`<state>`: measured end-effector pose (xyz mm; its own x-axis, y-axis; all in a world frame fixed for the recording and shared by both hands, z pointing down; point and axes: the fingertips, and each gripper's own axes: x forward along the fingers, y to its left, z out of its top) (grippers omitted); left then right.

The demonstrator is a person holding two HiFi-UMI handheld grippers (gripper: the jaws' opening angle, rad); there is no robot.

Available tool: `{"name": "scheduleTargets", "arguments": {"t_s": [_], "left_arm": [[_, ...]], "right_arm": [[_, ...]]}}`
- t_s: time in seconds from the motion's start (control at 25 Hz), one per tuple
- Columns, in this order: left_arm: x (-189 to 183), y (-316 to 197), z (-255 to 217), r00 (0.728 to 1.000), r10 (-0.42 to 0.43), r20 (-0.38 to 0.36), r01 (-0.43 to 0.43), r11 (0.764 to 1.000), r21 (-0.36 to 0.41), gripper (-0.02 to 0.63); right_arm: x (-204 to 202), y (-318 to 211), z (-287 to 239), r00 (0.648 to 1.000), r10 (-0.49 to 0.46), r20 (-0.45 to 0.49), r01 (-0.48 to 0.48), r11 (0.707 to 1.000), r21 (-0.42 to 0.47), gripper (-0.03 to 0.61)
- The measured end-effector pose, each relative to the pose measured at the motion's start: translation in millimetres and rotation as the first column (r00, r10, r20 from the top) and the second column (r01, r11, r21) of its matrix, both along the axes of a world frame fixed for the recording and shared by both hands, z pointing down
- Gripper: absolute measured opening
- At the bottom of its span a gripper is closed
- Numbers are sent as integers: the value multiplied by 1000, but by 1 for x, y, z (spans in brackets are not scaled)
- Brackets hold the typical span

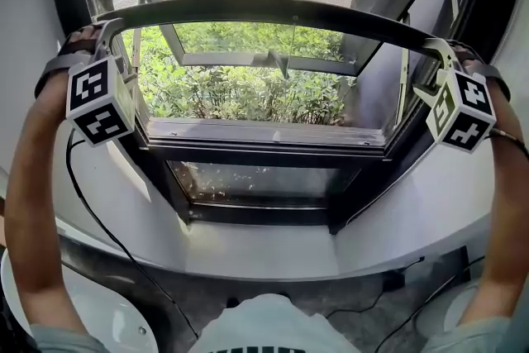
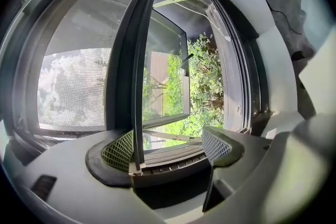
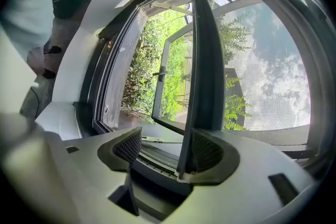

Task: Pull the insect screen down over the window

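The insect screen (image 2: 68,86) hangs part-way down, its dark pull bar (image 1: 273,10) arching across the head view from about 10 o'clock to 2 o'clock, with the lower half of the window (image 1: 264,132) not yet covered. Nearest, the left gripper (image 2: 170,147) sits at the bar's 10 o'clock end and the right gripper (image 3: 168,149) at its 2 o'clock end. Each has its jaws spread wide and is only hooked over the bar, not clamped. In the left gripper view the bar leans on the ribbed pad (image 2: 119,152) at 7 o'clock, and in the right gripper view on the pad (image 3: 207,152) at 5 o'clock. The bar looks stiff, slim and smooth, so it probably weighs little but could slide out of unclosed jaws. The mesh above it is thin and soft and likely to tear or crease, so the bar's two ends are the places to hold, drawn down evenly so it does not skew in its side tracks. Beyond lies the white sill (image 1: 273,248) at 6 o'clock, then the out-swung sash (image 1: 273,62), then sunlit shrubs (image 1: 240,95).
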<state>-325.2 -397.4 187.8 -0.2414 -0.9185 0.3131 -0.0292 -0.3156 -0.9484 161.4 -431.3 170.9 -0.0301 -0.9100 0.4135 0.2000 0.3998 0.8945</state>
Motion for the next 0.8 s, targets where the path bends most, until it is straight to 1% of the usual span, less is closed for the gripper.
{"name": "scheduleTargets", "arguments": {"t_s": [0.2,0.44,0.52,0.68,0.8], "left_arm": [[-1,3,7,1000,-6,1,6,1000,-5,422],[-1,11,33,1000,-2,3,3,1000,-30,422],[0,10,48,1000,-2,-3,2,999,-48,422],[1,12,95,1000,-1,-8,0,993,-119,422],[1,15,128,1000,5,-26,-9,987,-160,420]], "right_arm": [[-1,3,6,1000,-5,5,5,1000,-6,307],[-1,7,32,1000,-17,13,17,999,-38,307],[0,6,47,1000,-16,10,16,998,-57,307],[2,8,92,1000,-14,-27,11,993,-120,302],[2,12,125,999,-12,-51,4,987,-163,302]]}}
